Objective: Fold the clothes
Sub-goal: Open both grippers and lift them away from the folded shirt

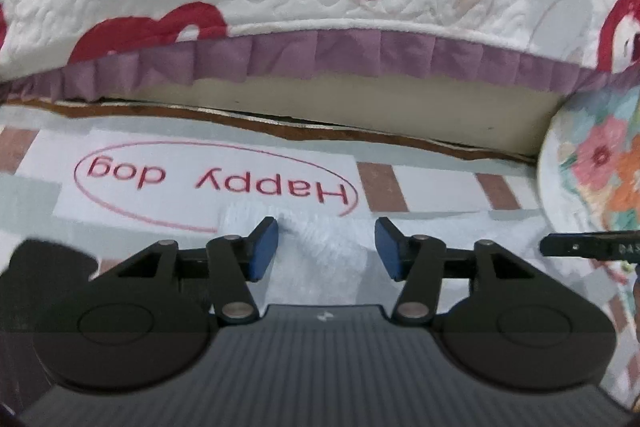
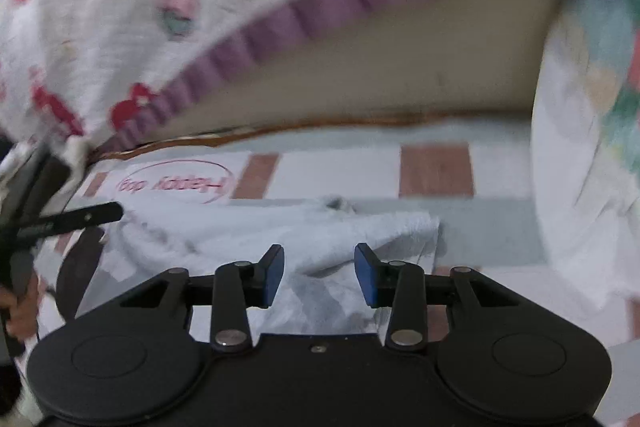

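A white fluffy garment [image 1: 320, 247] lies on the checked bed sheet [image 1: 432, 183], bunched and partly folded. My left gripper [image 1: 326, 247] is open just above it, with the cloth between and below the blue pads, not pinched. In the right wrist view the same garment [image 2: 280, 231] spreads out in front of my right gripper [image 2: 319, 275], which is also open and empty over its near edge. The left gripper's black finger [image 2: 80, 217] shows at the garment's left end.
A quilted white cover with a strawberry print and purple frill [image 1: 320, 55] hangs over a beige cushion [image 1: 360, 107] behind the sheet. A floral pillow [image 1: 600, 163] lies at the right. The sheet bears a "Happy dog" print [image 1: 216, 183].
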The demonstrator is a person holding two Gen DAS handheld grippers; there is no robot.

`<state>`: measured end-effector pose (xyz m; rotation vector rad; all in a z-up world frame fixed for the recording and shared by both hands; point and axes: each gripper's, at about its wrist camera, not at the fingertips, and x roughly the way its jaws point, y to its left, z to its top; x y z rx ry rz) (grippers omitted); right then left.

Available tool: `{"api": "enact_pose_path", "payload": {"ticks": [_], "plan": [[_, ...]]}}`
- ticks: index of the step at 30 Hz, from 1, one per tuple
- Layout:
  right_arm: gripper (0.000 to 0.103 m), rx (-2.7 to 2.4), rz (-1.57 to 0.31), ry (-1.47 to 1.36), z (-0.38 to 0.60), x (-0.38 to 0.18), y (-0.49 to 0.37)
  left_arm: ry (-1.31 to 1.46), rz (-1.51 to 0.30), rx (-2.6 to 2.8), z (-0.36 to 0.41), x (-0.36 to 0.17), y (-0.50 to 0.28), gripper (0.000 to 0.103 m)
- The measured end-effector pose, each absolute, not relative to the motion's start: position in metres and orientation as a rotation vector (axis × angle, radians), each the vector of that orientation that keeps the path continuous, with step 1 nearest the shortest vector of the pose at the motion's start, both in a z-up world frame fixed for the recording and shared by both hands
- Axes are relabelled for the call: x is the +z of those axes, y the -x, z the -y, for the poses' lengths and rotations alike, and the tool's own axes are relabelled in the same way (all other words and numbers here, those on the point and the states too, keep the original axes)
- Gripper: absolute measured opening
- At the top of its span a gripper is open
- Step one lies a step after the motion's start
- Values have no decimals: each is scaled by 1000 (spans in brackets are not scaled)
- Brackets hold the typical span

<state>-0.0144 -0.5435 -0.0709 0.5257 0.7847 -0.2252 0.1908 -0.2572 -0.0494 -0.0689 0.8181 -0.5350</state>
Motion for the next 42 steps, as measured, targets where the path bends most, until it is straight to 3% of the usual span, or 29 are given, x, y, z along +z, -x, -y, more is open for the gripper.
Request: {"api": "enact_pose_path", "payload": {"ticks": [8,15,18,20,22,23,25,30,37,40,42], "plan": [[42,-44,-779,-707,537,-113,-2,118,-832,-537,237,-64,-222,50],[42,49,-838,-327,484,-106,10,-47,-831,-755,250,-70,-181,52],[42,45,-832,-251,473,-104,10,-100,-858,-712,255,-77,-177,48],[42,42,-827,-201,466,-103,11,-140,-865,-706,259,-79,-174,41],[42,31,-817,-179,465,-105,7,-207,-856,-692,262,-79,-169,25],[43,25,-816,-175,465,-107,2,-232,-845,-681,263,-77,-167,10],[43,-9,-773,-152,469,-106,-7,-238,-805,-661,261,-68,-167,8],[42,-202,-554,-92,492,-86,-33,-78,-692,-533,247,-47,-184,8],[44,-261,-503,-339,531,-59,-15,78,-777,-405,228,-69,-209,9],[53,-194,-486,-361,527,-57,21,117,-772,-523,221,-62,-197,21],[53,-157,-534,-349,526,-66,39,50,-782,-605,225,-59,-183,38]]}}
